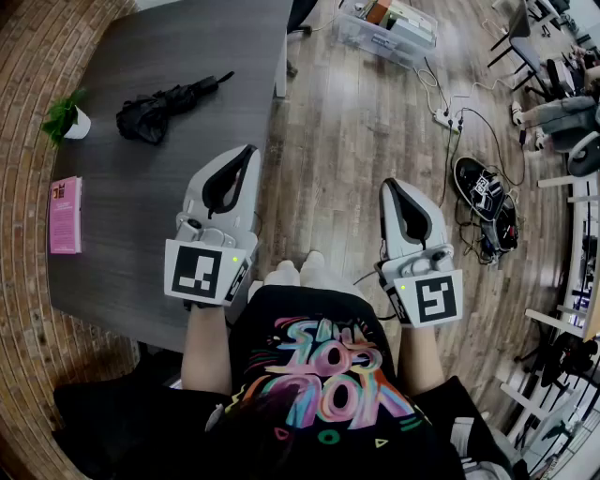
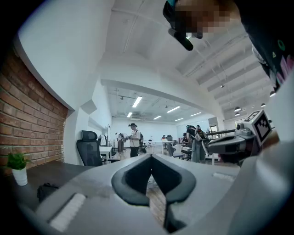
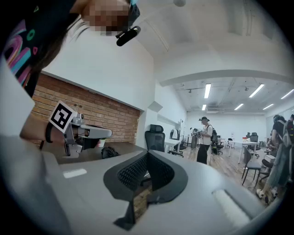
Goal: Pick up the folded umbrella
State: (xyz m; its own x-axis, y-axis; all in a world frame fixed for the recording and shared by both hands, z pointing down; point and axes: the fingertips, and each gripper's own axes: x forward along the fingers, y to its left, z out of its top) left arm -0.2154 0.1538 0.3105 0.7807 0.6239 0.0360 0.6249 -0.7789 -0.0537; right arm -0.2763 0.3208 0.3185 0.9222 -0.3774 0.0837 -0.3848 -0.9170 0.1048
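Note:
The folded black umbrella (image 1: 164,110) lies on the dark grey table (image 1: 141,244), toward its far left part. My left gripper (image 1: 248,148) hovers over the table's right edge, nearer to me than the umbrella and to its right, jaws shut and empty. In the left gripper view its jaw tips (image 2: 150,158) meet, and the umbrella (image 2: 46,190) shows low at the left. My right gripper (image 1: 387,182) is held over the wooden floor beside the table, also shut and empty. From the right gripper (image 3: 148,156) the umbrella (image 3: 109,152) appears beyond the left gripper (image 3: 87,134).
A small potted plant (image 1: 64,117) and a pink book (image 1: 66,214) sit along the table's left side by the brick wall. On the floor are a clear plastic box (image 1: 386,28), a power strip with cables (image 1: 445,117) and shoes (image 1: 483,187). People stand far off (image 2: 134,140).

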